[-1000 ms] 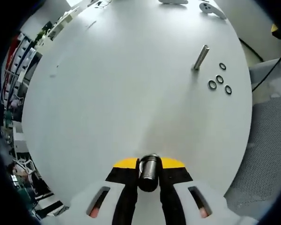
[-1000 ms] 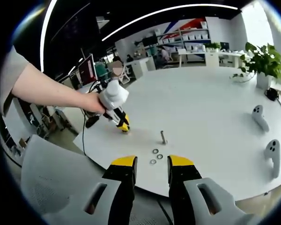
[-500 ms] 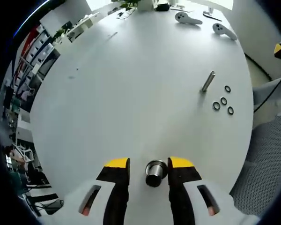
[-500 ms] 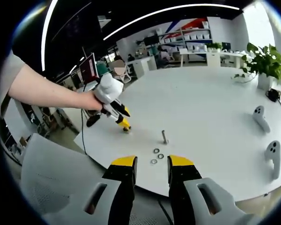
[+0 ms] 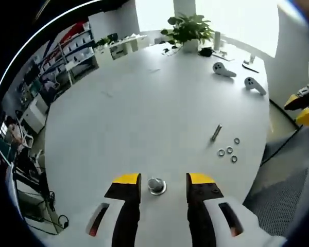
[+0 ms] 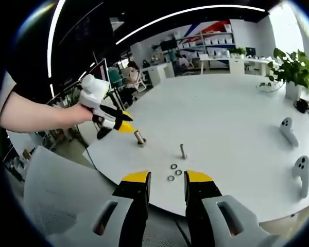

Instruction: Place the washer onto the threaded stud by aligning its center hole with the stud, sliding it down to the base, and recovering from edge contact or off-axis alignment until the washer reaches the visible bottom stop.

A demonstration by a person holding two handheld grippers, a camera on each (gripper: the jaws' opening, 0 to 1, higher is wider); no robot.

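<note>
Stud upright near table edge; washers well apart from it. Left gripper open, empty, straddling stud. Right gripper open, empty. Suggest: pinch one washer by its rim, hole clear.

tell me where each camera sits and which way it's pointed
Left gripper view: rides the left gripper, raised over the table's near edge, looking down across it past a metal cylinder toward the stud, washers and plant; its open jaws show.
Right gripper view: rides the right gripper, off the table's edge, facing the stud and washers; its open jaws and the person's arm with the left gripper show.
Shared: table, stud, washers, cylinder.
</note>
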